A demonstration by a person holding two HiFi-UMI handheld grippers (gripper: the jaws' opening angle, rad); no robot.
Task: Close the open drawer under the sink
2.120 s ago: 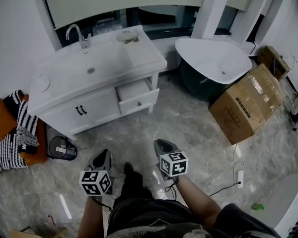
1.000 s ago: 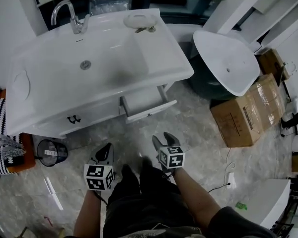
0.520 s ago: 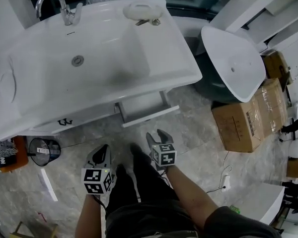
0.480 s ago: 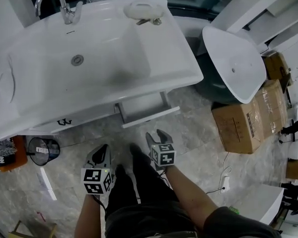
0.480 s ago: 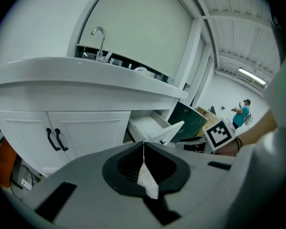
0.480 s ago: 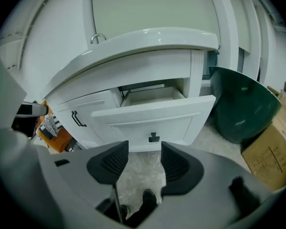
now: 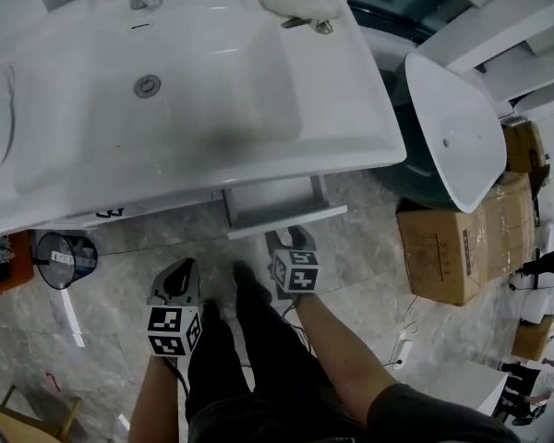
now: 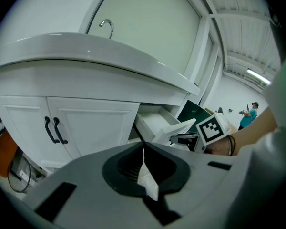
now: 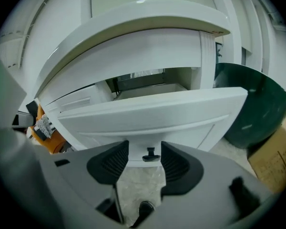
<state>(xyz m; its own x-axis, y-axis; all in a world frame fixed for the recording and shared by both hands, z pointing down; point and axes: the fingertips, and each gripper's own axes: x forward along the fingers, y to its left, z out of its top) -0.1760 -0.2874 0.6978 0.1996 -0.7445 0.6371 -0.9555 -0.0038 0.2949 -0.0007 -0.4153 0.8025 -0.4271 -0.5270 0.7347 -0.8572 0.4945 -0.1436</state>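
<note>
White drawer (image 7: 275,199) stands pulled out beneath the sink's (image 7: 212,100) right front edge. The right tool (image 7: 292,239) sits just before the drawer front, jaws apart, with the small dark handle (image 9: 151,155) between them but not pressed. The left tool (image 7: 179,276), jaws together, hangs left of the drawer over open marble floor (image 7: 369,257).

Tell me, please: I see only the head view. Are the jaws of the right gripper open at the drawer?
Observer: Yes. In the right gripper view, the right gripper has its jaws apart. The small dark knob of the drawer shows between them, not gripped.
Operator: Where does the left gripper point?
Observer: In its own view, the left gripper has its jaws together. It faces the cabinet doors and their two dark handles, beside the open drawer.
</note>
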